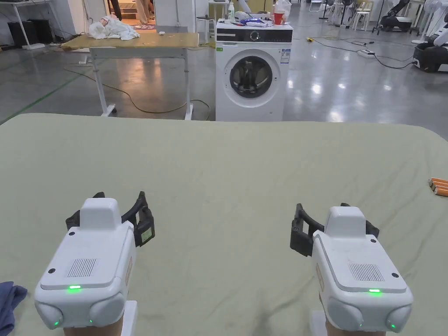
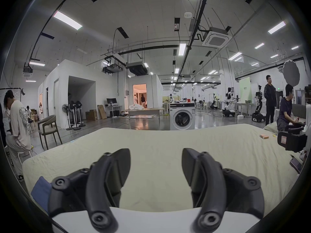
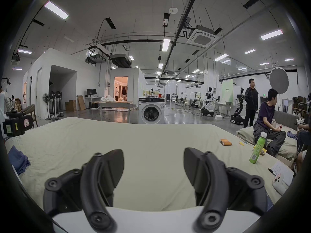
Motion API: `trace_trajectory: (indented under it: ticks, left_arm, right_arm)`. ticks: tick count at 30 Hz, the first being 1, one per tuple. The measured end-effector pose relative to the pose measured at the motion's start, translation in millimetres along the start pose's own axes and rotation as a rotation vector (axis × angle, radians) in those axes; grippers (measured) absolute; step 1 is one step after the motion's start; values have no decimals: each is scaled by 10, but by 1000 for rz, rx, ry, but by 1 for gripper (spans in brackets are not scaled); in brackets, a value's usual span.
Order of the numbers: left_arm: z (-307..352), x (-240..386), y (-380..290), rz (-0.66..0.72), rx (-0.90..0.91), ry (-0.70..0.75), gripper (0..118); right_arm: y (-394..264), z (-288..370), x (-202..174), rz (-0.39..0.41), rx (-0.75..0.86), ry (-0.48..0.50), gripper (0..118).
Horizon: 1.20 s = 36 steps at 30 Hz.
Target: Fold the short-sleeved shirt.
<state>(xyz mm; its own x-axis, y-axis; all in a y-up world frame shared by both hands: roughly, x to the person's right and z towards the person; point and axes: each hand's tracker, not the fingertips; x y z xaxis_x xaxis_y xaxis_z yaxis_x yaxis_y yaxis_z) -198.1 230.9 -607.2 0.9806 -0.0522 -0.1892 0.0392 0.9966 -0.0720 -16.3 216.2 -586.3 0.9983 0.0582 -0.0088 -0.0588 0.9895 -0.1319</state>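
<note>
Left gripper (image 1: 105, 205), white-bodied with black jaws, lower left of the head view: jaws apart, empty. Right gripper (image 1: 334, 218), lower right: jaws apart, empty. Both hover above a pale green bed sheet (image 1: 218, 166) that is bare between them. Crumpled blue fabric garment (image 1: 8, 302), presumably the short-sleeved shirt, lies at the lower left edge, near the left gripper, untouched. Orange cylinders (image 1: 439, 186), right edge. Folding not begun; fetching, spreading and every fold remain.
</note>
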Motion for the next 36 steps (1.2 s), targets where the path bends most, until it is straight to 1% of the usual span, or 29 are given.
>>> trace_trajectory:
  ticks: [2,3,5,6,9,11,14,17,21,22,24,25,27,29,36]
  left_arm:
    - [-20,14,-4,-4,12,16,75]
    - [-31,16,-1,-4,13,22,79]
    - [-35,7,9,-5,13,26,90]
    - [-37,8,12,-5,13,26,91]
    - [-27,5,23,-9,17,26,94]
    - [-45,12,18,-16,8,32,95]
    - [-77,-2,-36,-48,-6,43,104]
    - [-87,-24,-40,-61,8,53,105]
    - [-66,-38,22,-48,23,41,106]
    - [-68,-31,34,-44,24,40,107]
    - [-67,-22,40,-40,21,35,108]
    - [-64,-17,41,-39,20,33,109]
    - [-62,-7,48,-32,19,30,109]
    - [-72,-11,39,-27,13,29,109]
    - [-73,-29,37,-10,-3,27,108]
  right_arm:
    - [-8,10,1,1,14,-13,84]
    - [-6,10,2,6,16,-17,89]
    - [0,3,7,9,11,-23,102]
    - [4,0,10,7,11,-22,103]
    - [32,11,30,-3,18,-16,103]
    - [55,-2,43,8,26,-20,104]
    - [92,-39,66,20,20,-35,107]
    - [79,-60,97,14,21,-23,107]
    - [53,-93,68,31,17,-46,107]
    - [47,-105,63,17,14,-36,107]
    - [42,-129,86,-46,-9,9,107]
    - [45,-139,96,-72,-23,13,107]
    - [72,-154,82,-78,-39,-19,107]
    - [75,-167,76,-79,-50,-28,107]
    - [100,-157,107,-126,-74,27,107]
